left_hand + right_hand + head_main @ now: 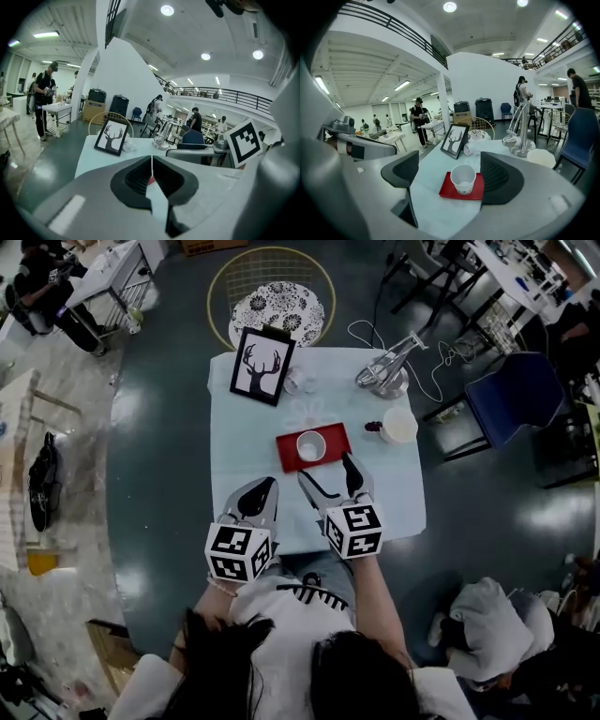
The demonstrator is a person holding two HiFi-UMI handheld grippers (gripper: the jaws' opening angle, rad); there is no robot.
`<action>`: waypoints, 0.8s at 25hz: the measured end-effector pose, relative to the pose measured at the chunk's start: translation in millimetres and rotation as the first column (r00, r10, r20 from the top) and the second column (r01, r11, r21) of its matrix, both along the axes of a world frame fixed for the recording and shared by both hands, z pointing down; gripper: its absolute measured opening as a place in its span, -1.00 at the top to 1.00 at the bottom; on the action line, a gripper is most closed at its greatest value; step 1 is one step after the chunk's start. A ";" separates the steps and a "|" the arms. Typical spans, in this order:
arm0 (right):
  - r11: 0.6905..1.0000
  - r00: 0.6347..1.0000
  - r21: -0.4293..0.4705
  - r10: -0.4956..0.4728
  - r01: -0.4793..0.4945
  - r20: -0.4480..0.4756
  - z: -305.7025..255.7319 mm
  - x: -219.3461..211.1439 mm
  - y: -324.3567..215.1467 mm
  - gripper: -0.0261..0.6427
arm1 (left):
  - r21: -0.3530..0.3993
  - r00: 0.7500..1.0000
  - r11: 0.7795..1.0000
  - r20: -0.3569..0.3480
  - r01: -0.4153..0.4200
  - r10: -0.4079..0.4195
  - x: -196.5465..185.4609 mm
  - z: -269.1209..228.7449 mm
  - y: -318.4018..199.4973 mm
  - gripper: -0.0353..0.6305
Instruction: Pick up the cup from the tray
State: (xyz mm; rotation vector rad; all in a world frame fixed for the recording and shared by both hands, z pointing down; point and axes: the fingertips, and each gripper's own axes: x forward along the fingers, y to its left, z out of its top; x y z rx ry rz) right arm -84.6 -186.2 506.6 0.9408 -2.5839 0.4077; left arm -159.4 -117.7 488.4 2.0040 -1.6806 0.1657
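"Looking at the cup (463, 178) now. What do you make of it?"

"I see a white paper cup, upright, mouth open to the top, with a faint mark low on its side. It stands on the red tray (449, 189), which lies flat on the pale blue worktop (244, 446)."

"And your tongs?"

"My right tongs (324, 468) are spread wide at the tray's near edge. The cup shows between the jaws, apart from both. My left tongs (261, 495) are pressed together on themselves, over the worktop's near side, clear of the tray."
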 end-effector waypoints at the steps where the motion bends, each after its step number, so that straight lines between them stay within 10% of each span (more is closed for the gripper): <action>1: 1.000 1.000 -0.012 -0.009 0.009 -0.011 6.7 -2.0 -4.4 -0.33 | -0.011 1.000 1.000 0.002 -0.015 0.015 1.9 3.2 -5.0 0.86; 20: 0.964 0.960 -0.242 -0.165 0.109 -0.225 120.0 -35.9 -55.2 -0.24 | -0.132 0.997 0.988 0.033 0.077 -0.073 -14.9 29.2 -57.6 0.88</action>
